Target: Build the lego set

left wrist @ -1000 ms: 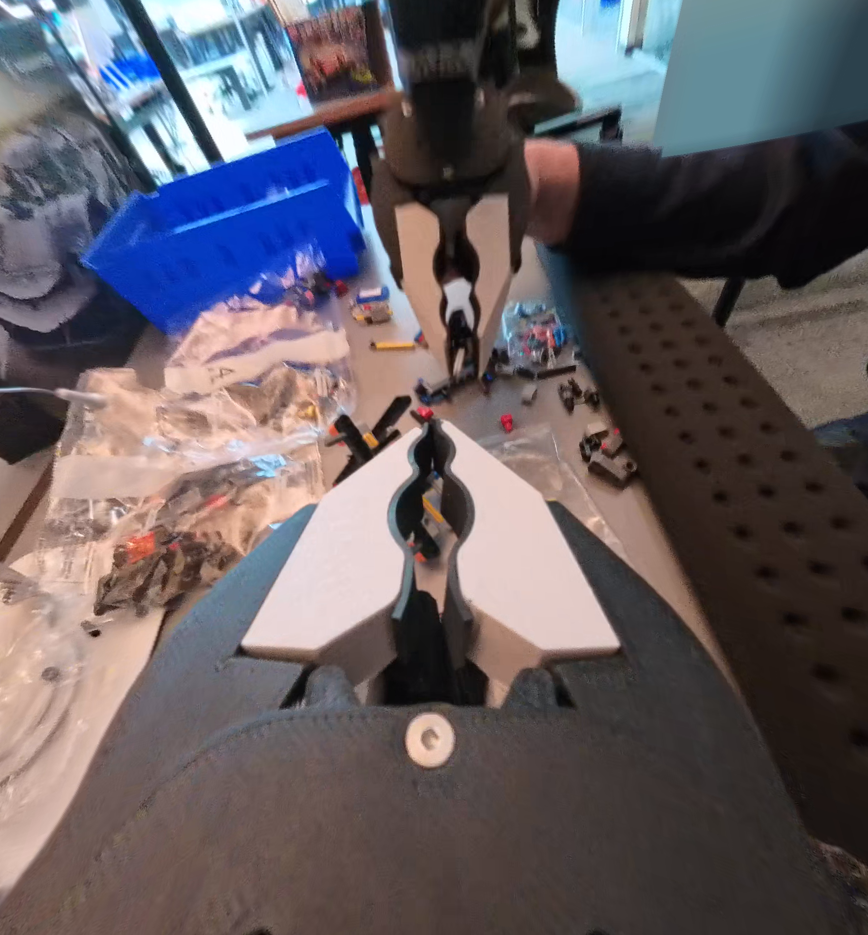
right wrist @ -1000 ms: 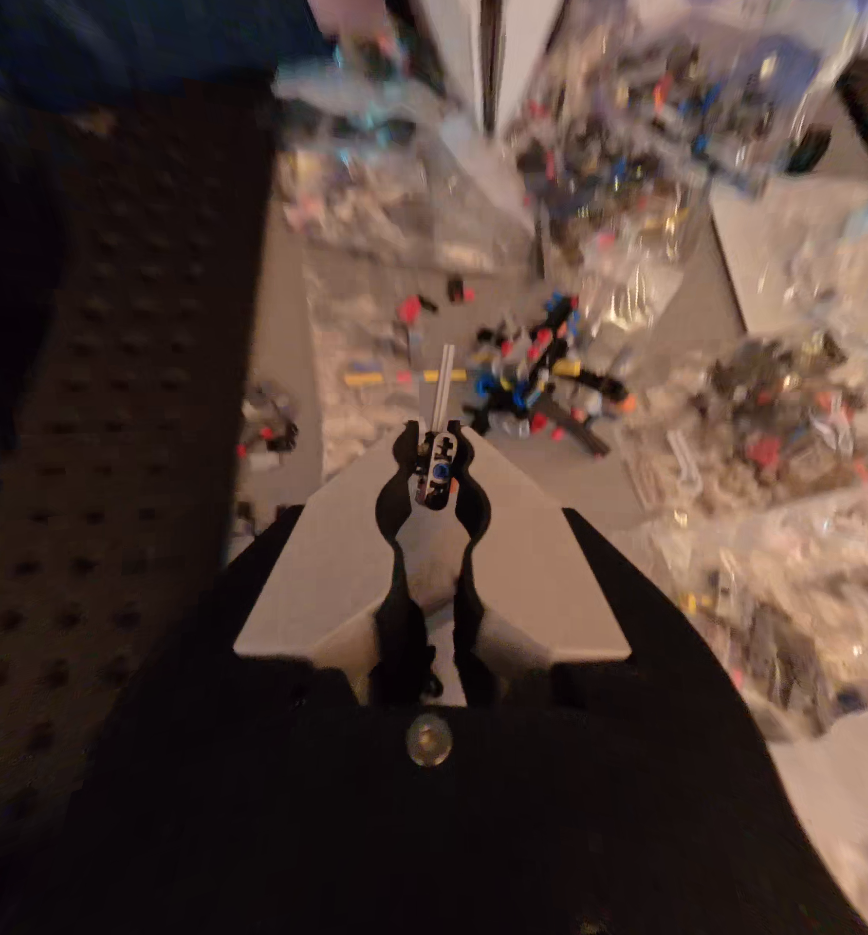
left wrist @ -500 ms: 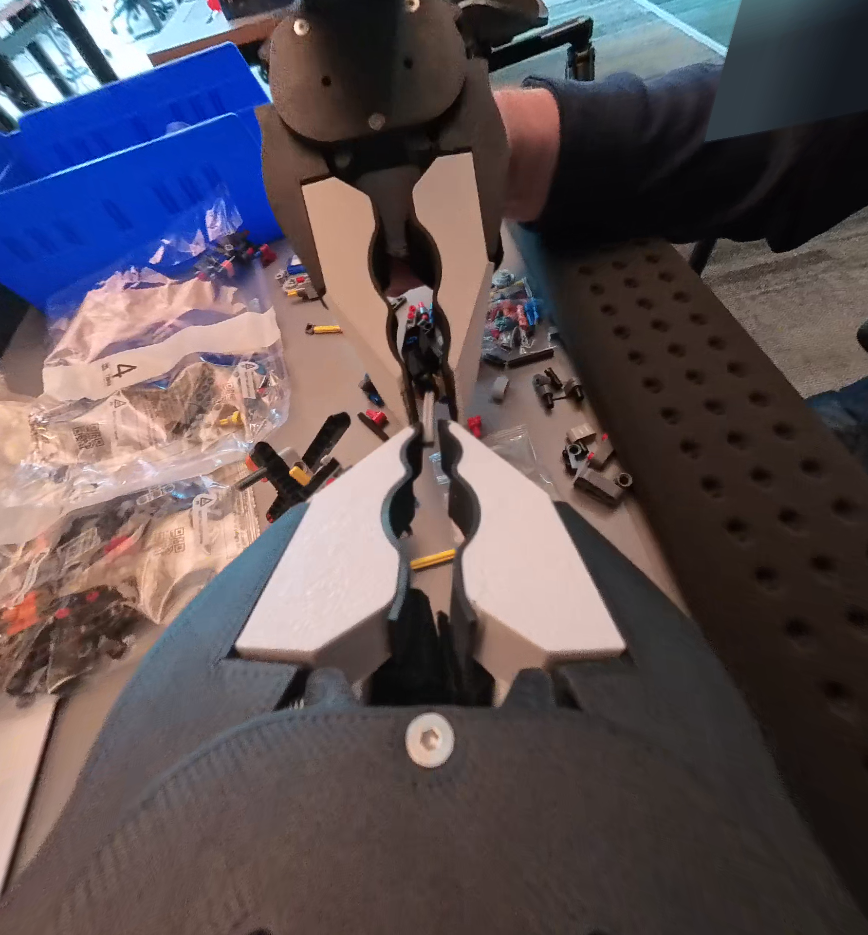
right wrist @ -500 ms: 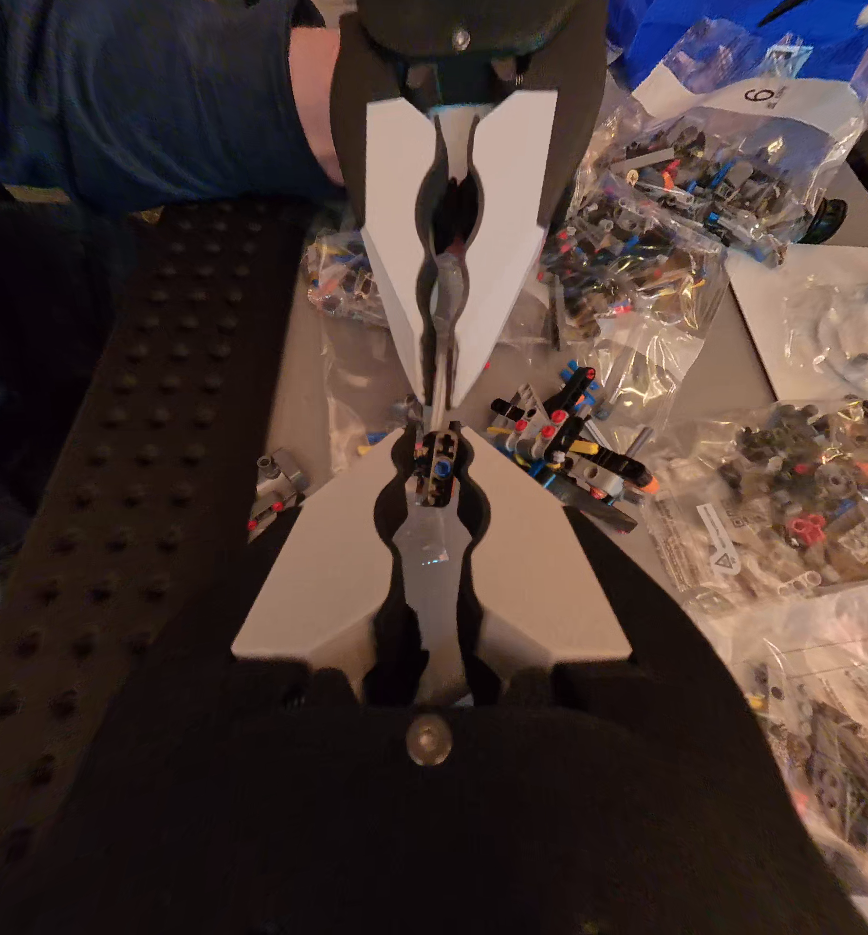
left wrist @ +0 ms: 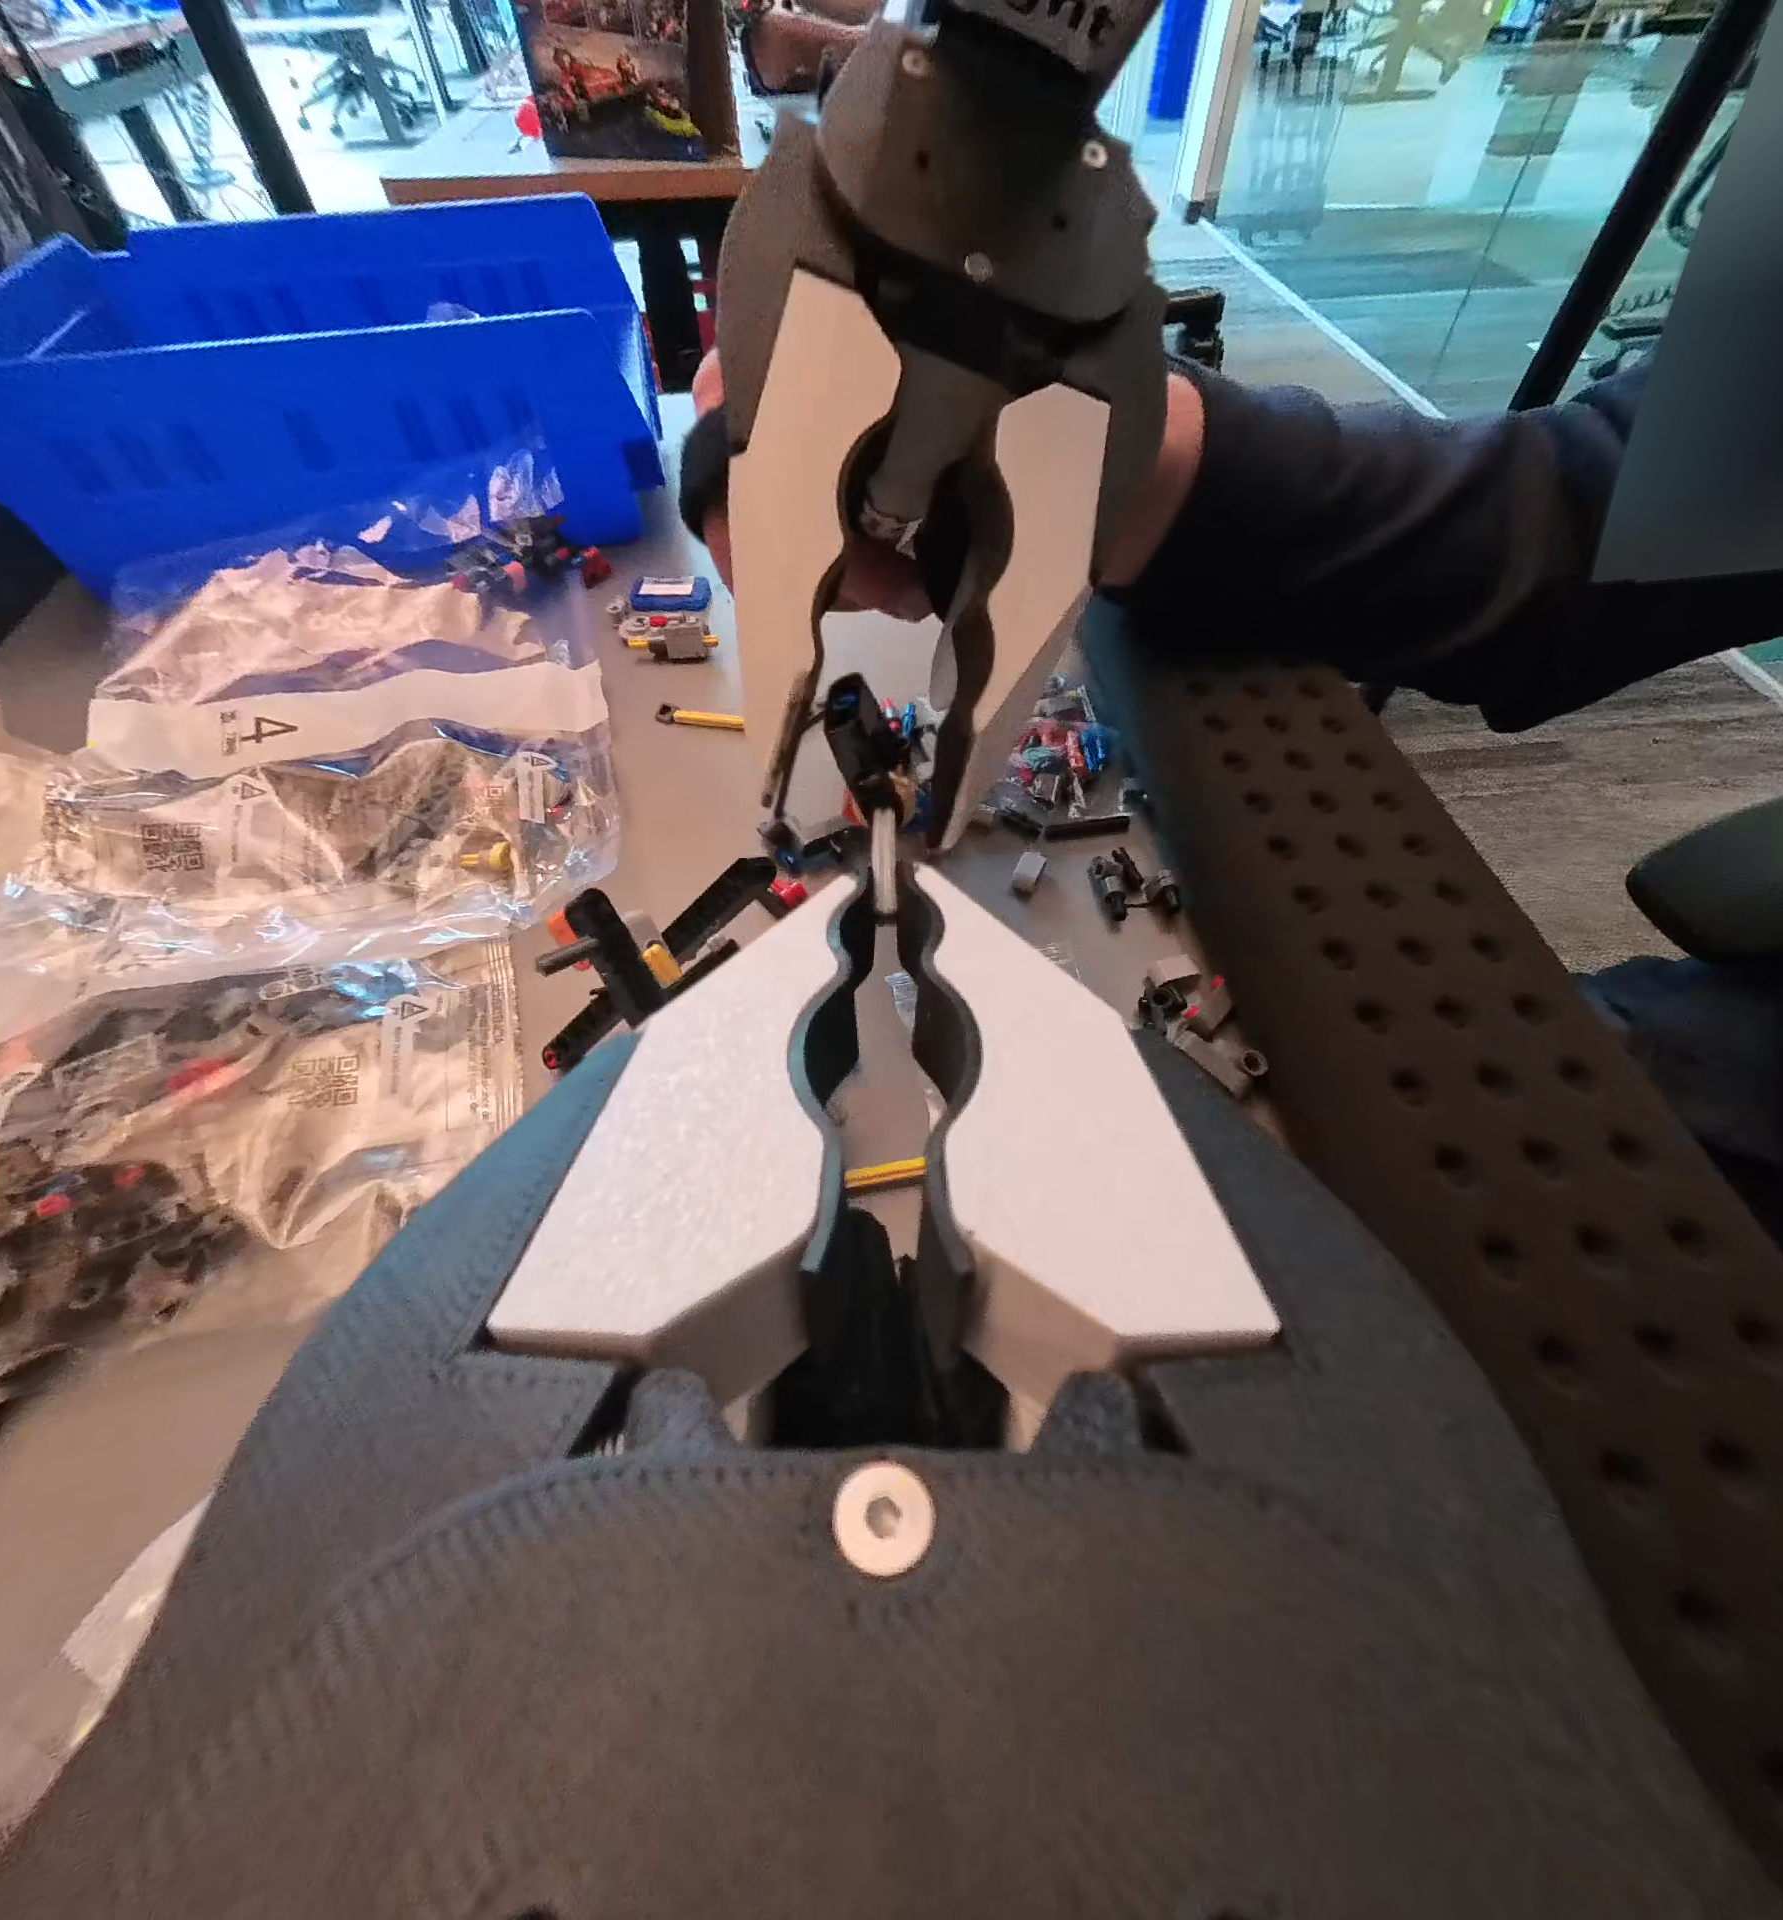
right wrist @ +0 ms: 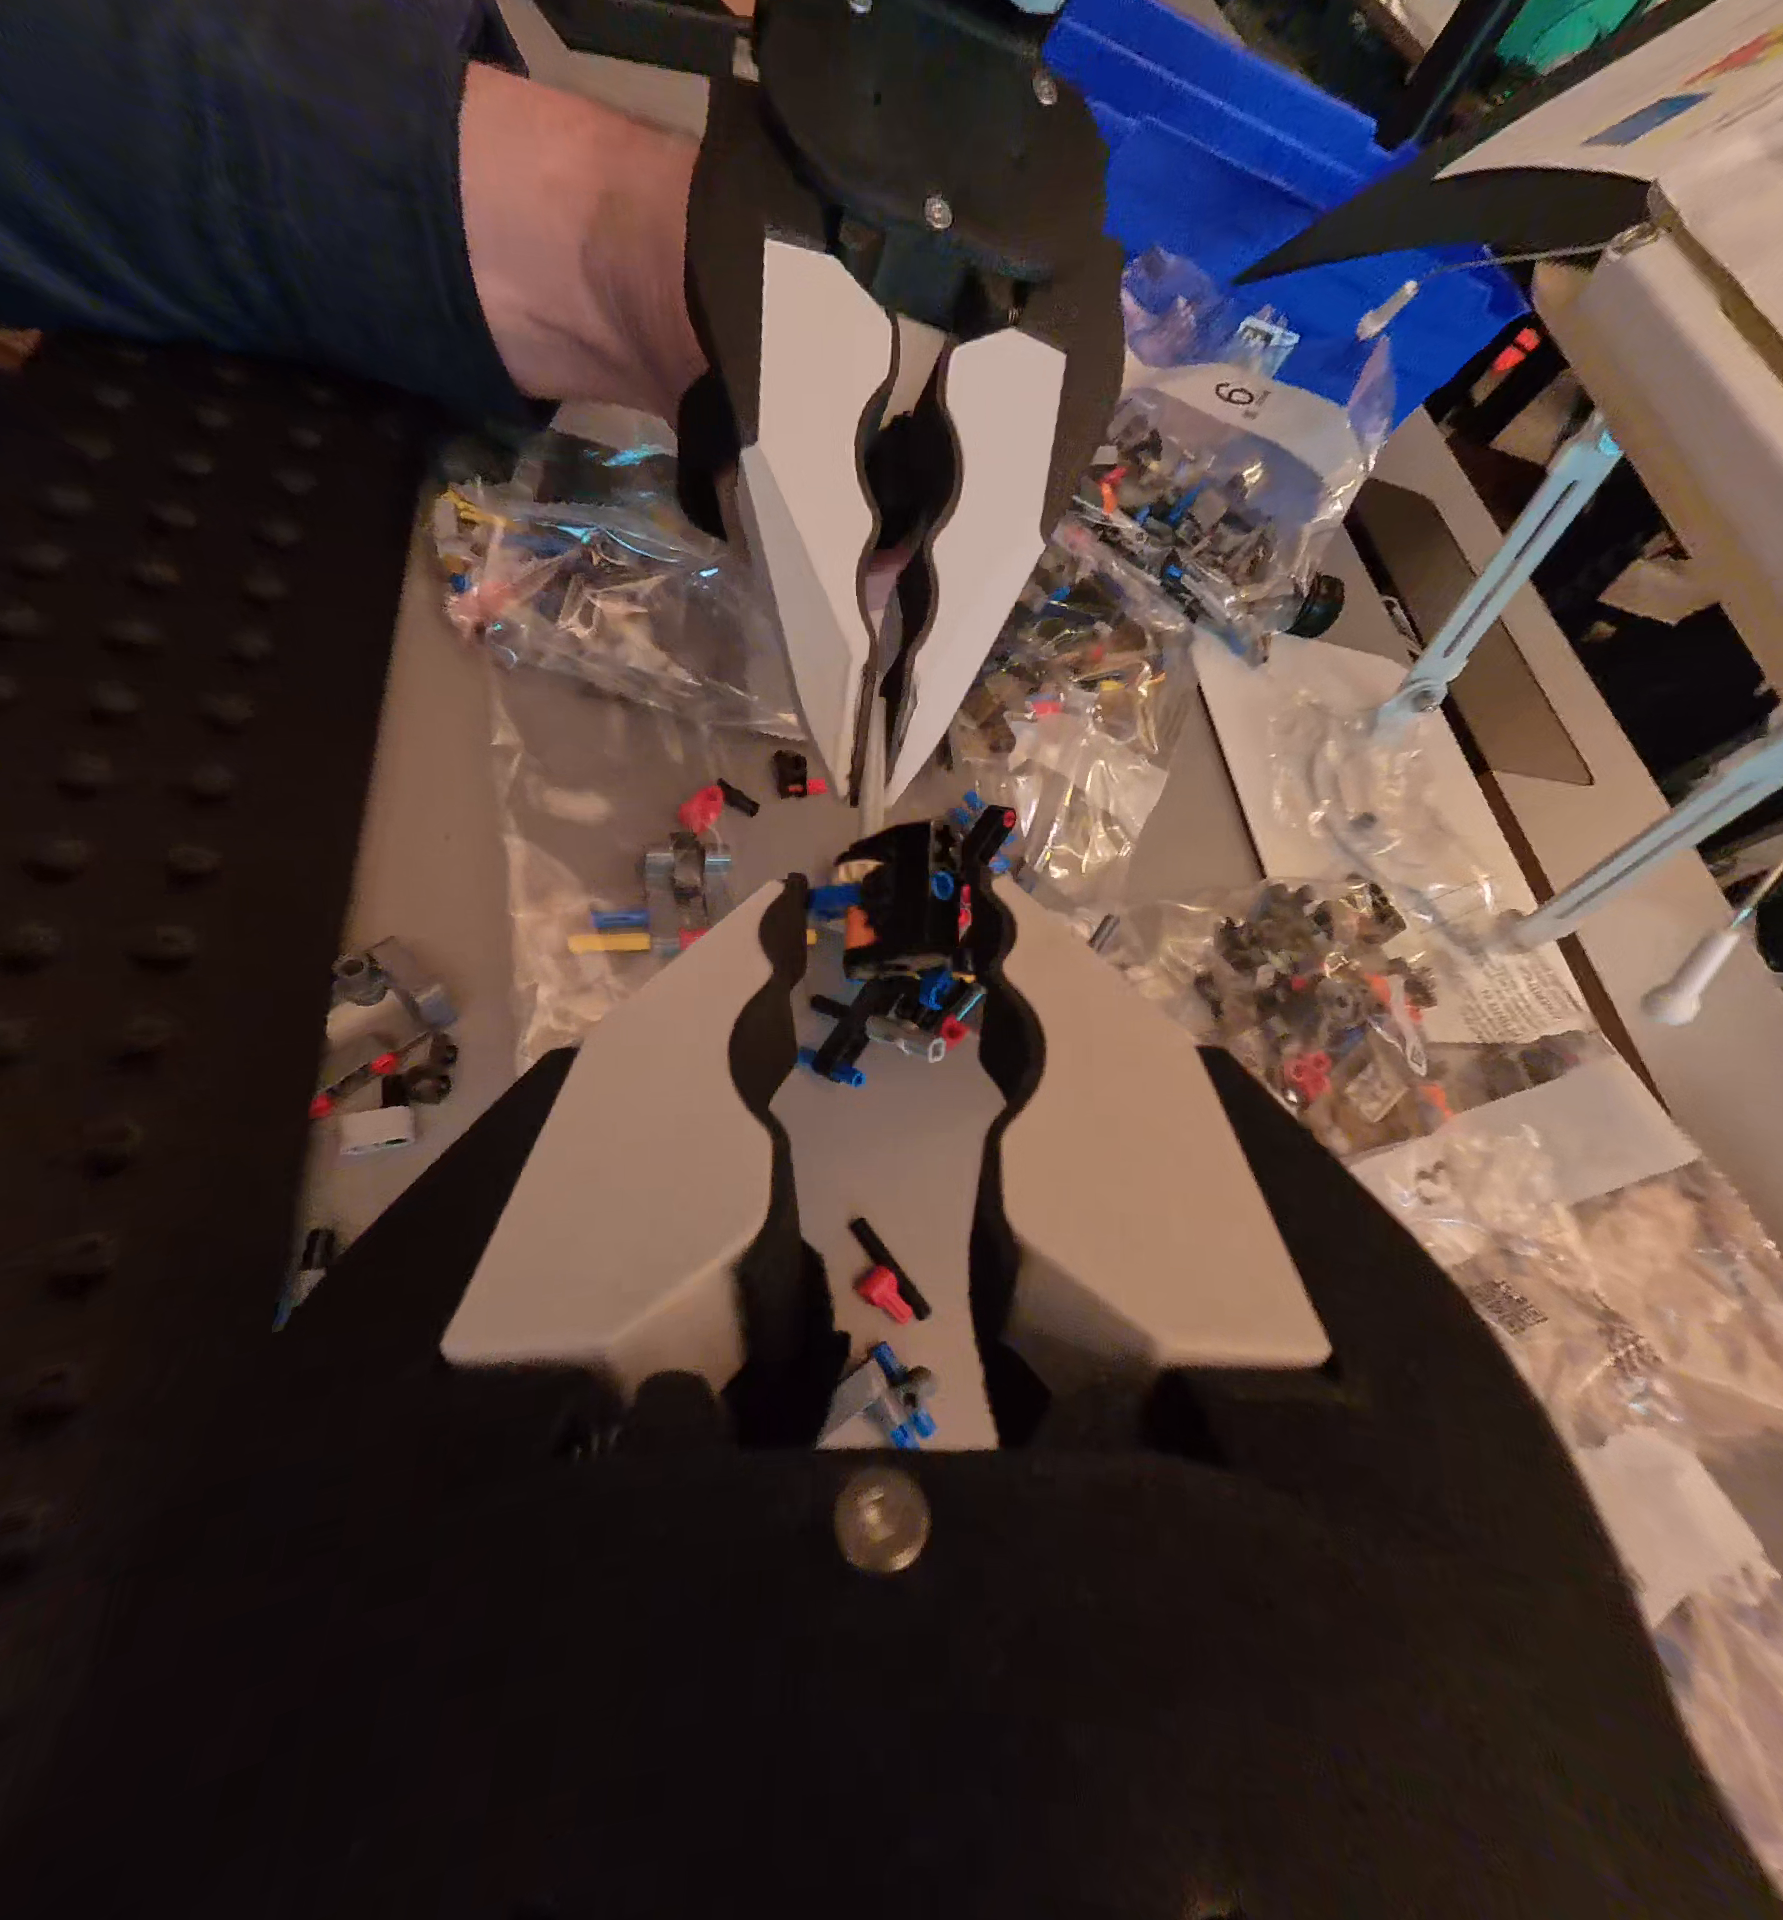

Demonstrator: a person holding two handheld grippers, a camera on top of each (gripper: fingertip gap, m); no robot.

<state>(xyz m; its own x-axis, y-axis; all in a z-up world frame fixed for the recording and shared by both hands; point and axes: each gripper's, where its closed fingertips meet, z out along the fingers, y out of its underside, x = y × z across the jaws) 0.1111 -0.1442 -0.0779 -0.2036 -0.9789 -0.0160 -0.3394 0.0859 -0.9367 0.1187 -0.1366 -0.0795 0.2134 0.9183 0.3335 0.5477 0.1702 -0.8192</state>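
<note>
My left gripper (left wrist: 882,899) is shut on a thin grey axle (left wrist: 882,862) that sticks forward from its tips. A small black Lego assembly with blue and red pins (left wrist: 859,727) sits on the axle's far end. My right gripper (right wrist: 889,883) faces the left one tip to tip and is open. The black assembly (right wrist: 902,904) lies between its fingers, close to the right finger, and is not clamped. In the right wrist view the left gripper (right wrist: 871,774) pinches the axle (right wrist: 869,792). Both are held above the grey table (left wrist: 814,665).
Clear bags of Lego parts (left wrist: 326,790) lie to my left, in front of a blue bin (left wrist: 295,416). Loose pieces (left wrist: 1126,883) are scattered under the grippers. A dark perforated pad (left wrist: 1489,1039) runs along the right. A white box (right wrist: 1749,364) stands beyond more bags (right wrist: 1313,997). My two grippers' fingertips are within a few centimetres of each other.
The two grippers came together tip to tip. My left gripper closed on the axle, and my right gripper, which was shut on the black assembly, has opened.
</note>
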